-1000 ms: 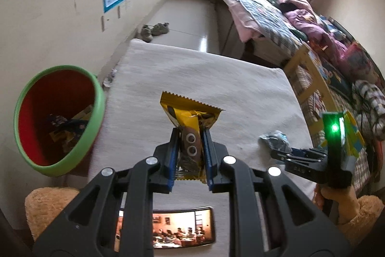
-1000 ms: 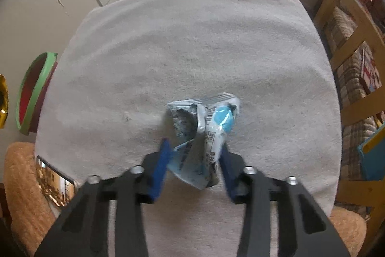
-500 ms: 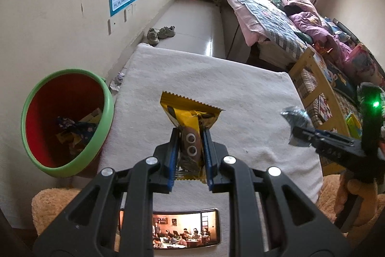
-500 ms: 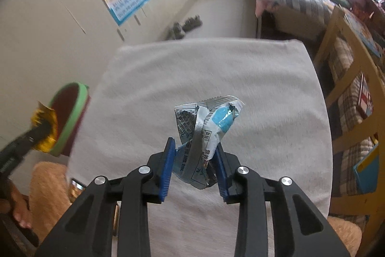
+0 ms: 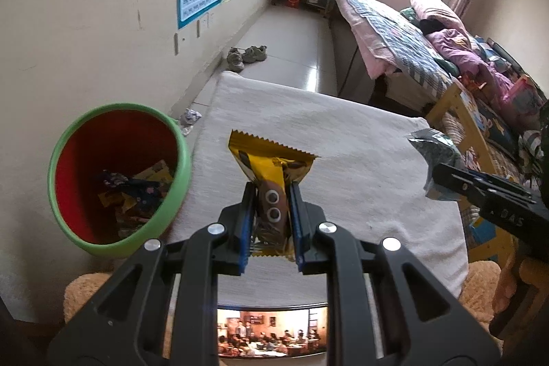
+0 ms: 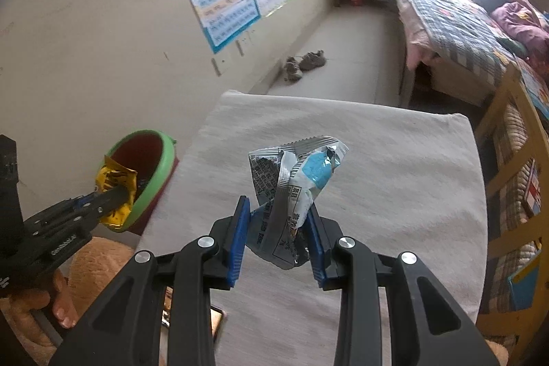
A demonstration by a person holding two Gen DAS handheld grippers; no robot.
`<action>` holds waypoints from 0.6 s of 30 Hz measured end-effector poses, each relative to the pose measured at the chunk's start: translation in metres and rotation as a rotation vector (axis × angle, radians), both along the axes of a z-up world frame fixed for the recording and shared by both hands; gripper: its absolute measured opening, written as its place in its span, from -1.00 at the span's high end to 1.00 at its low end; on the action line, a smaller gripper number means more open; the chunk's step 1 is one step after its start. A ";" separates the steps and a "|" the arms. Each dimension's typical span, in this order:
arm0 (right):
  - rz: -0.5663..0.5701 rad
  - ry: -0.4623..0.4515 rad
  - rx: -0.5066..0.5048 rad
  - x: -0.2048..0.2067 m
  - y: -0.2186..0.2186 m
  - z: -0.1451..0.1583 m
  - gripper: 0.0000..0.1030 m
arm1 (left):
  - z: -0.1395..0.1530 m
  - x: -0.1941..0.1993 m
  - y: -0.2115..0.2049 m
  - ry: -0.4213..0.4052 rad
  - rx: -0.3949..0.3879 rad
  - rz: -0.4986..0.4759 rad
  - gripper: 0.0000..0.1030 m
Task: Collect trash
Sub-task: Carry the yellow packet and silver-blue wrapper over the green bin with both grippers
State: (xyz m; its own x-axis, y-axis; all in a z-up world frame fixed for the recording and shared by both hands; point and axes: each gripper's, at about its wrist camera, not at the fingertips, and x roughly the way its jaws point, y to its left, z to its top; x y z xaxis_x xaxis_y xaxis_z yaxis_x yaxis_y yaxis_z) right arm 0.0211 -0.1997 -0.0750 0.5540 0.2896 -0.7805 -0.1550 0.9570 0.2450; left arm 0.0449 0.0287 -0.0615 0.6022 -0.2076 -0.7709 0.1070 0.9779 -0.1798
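my left gripper [image 5: 271,222] is clenching a yellow wrapper [image 5: 271,167] between its blue pads, holding it in the air above the grey cloth [image 5: 360,160], just right of the green bin [image 5: 120,177] that is already holding other wrappers. my right gripper [image 6: 278,228] is gripping a crumpled silver-blue wrapper [image 6: 295,180], also lifted clear of the cloth. a phone [image 5: 271,331] is lying at the cloth's near edge, its screen glowing.
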 end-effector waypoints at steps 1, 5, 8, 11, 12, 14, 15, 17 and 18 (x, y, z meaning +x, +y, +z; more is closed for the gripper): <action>0.008 -0.001 0.000 0.001 0.003 0.001 0.40 | 0.000 0.000 0.003 -0.001 0.003 0.008 0.64; 0.034 0.002 0.002 0.002 0.014 0.001 0.40 | -0.001 0.001 0.020 0.000 0.000 0.051 0.64; 0.050 0.005 0.000 0.003 0.021 0.000 0.40 | -0.002 0.001 0.028 0.003 -0.002 0.072 0.64; 0.062 0.003 -0.006 0.004 0.028 0.000 0.40 | -0.003 0.001 0.033 0.005 -0.003 0.080 0.64; 0.067 0.003 -0.008 0.004 0.031 0.000 0.40 | -0.003 0.001 0.034 0.005 -0.003 0.082 0.64; 0.077 0.000 -0.013 0.005 0.035 0.001 0.40 | -0.004 0.001 0.037 0.006 -0.002 0.085 0.64; 0.082 -0.001 -0.015 0.005 0.037 0.001 0.40 | -0.004 0.001 0.037 0.007 -0.001 0.087 0.64; 0.087 0.000 -0.017 0.007 0.040 0.000 0.40 | -0.004 0.002 0.039 0.009 0.001 0.091 0.64; 0.090 0.002 -0.017 0.007 0.042 0.000 0.40 | -0.005 0.003 0.040 0.010 0.000 0.094 0.64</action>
